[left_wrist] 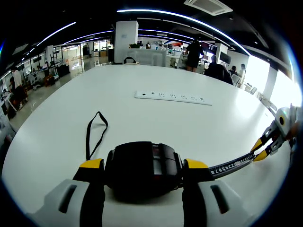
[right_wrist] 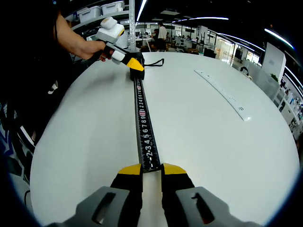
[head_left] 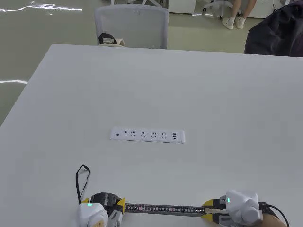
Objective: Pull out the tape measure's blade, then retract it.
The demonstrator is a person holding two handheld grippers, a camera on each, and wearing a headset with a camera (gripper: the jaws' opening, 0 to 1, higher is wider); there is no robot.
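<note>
A black tape measure case (left_wrist: 143,168) sits between the yellow-tipped fingers of my left gripper (left_wrist: 143,166), which is shut on it at the table's near left (head_left: 105,208). Its black wrist strap (head_left: 81,182) lies looped on the table. The blade (head_left: 163,208) runs out flat to the right across the table. My right gripper (right_wrist: 151,171) is shut on the blade's end (right_wrist: 150,165), at the near right in the head view (head_left: 208,210). In the right gripper view the blade (right_wrist: 142,123) stretches away to the case (right_wrist: 137,72) held by the left gripper.
A white power strip (head_left: 147,135) lies mid-table, beyond the blade. The white table (head_left: 156,90) spreads wide behind it. A grey chair (head_left: 131,26) stands at the far edge, and a person's legs (head_left: 235,14) show at the back right.
</note>
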